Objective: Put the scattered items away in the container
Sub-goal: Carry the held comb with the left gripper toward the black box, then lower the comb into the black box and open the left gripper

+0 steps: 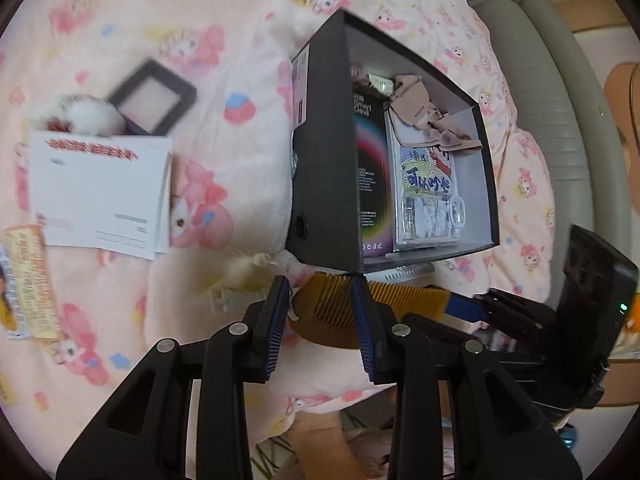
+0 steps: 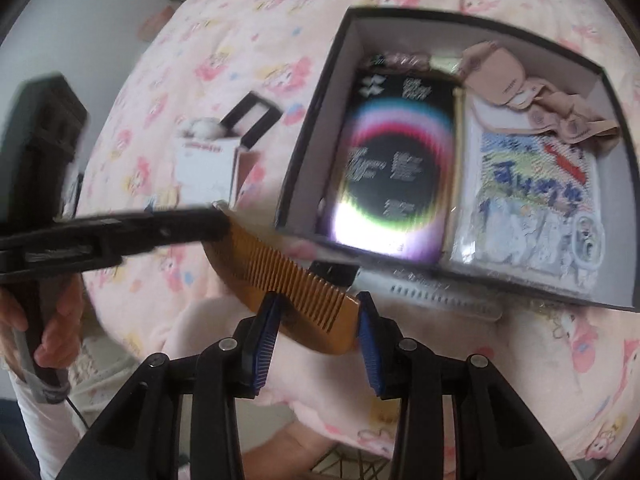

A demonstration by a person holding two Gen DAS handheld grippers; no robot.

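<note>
1. Left gripper (image 1: 320,292): jaws apart, blue-padded fingers either side of one end of the comb (image 1: 340,300). No visible pad contact in the left wrist view; the comb lies between the fingers, not clamped as far as can be seen.
2. Right gripper (image 2: 318,308): jaws apart, straddling the opposite end of the comb (image 2: 288,276). The pads look just clear of the wood; a firm grip is not evident.
3. In the right wrist view the left gripper (image 2: 218,220) comes in from the left edge with its tip at the far end of the comb; motion blur hides the fingers there.
4. Comb: amber wood, fine teeth, lying on the pink cartoon-print blanket (image 1: 120,8) just beside the near wall of the container, outside it.
5. Container: dark box (image 1: 324,152) with a pale interior, open at the top. It holds a black booklet with a rainbow ring (image 2: 394,168), a clear-wrapped illustrated pack (image 2: 532,208) and crumpled beige fabric (image 2: 520,88).
6. A white toothed item (image 2: 440,294) lies on the blanket against the box's near wall, just past the comb.
7. Still loose on the blanket, well apart from the box: a white envelope (image 1: 100,188), a small black frame (image 1: 154,96), a white fluffy item (image 1: 80,114) touching the frame, and a yellow printed packet (image 1: 30,280) at the left edge.
</note>
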